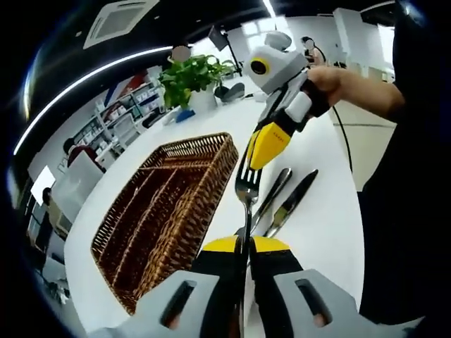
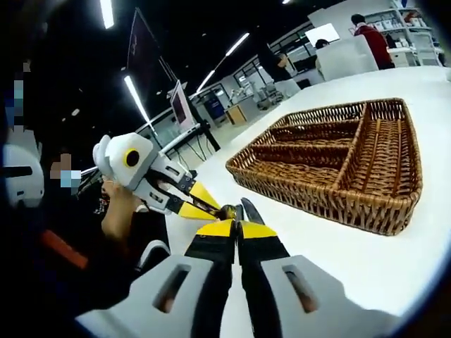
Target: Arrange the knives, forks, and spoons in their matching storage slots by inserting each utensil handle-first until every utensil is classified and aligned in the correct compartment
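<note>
Fork (image 1: 247, 189) passed between two grippers above the table (image 1: 317, 232), beside the wicker tray (image 1: 169, 211).
Left gripper (image 1: 244, 246) clamps the handle; right gripper (image 1: 270, 143) pinches the tines. Thin, stiff, slick steel: hold the handle's flat.

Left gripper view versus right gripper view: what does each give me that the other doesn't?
The left gripper view alone gives the fork upright in the left gripper, a knife and another utensil lying on the white table, and a potted plant. The right gripper view alone gives the basket's divided slots side-on. Both share the wicker basket, both grippers pinching the fork between them, right gripper included.
</note>
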Demonstrator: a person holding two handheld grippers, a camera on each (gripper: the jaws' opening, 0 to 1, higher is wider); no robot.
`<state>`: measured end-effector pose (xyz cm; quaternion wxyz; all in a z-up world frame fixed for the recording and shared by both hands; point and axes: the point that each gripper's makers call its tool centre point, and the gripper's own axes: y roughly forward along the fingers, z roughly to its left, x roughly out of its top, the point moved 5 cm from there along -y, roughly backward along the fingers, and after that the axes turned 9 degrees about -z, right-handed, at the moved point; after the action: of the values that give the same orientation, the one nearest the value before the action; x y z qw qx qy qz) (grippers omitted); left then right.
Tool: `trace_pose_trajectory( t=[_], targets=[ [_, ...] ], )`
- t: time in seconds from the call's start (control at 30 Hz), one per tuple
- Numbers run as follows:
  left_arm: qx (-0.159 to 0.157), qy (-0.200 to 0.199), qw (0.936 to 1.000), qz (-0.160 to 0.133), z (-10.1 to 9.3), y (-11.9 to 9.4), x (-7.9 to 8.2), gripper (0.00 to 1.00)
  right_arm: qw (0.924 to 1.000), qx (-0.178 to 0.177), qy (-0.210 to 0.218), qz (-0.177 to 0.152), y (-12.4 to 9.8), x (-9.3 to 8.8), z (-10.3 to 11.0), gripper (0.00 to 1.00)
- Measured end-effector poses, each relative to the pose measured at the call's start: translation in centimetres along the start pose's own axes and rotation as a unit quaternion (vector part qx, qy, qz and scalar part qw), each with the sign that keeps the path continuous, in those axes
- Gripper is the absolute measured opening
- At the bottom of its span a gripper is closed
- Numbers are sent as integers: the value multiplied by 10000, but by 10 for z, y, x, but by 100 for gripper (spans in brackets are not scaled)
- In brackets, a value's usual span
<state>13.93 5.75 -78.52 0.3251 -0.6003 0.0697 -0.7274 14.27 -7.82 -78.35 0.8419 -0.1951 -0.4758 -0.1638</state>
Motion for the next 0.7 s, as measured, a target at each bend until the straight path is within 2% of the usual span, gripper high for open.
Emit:
trace_pose_trajectory(
  t=[0.17,0.37,0.7],
  targets=[
    [69,-4,10000,-27,3,-3,-1,5,10000,-1,51,54,2,-2,1,0],
    [260,-79,9996,-120,9,-4,0,6,9999,-100,36,-77,4,4,-1,0],
    [414,-476,9963,-584,16,-14,8,15,9994,-334,-64,-97,-2,7,-5,0]
  ],
)
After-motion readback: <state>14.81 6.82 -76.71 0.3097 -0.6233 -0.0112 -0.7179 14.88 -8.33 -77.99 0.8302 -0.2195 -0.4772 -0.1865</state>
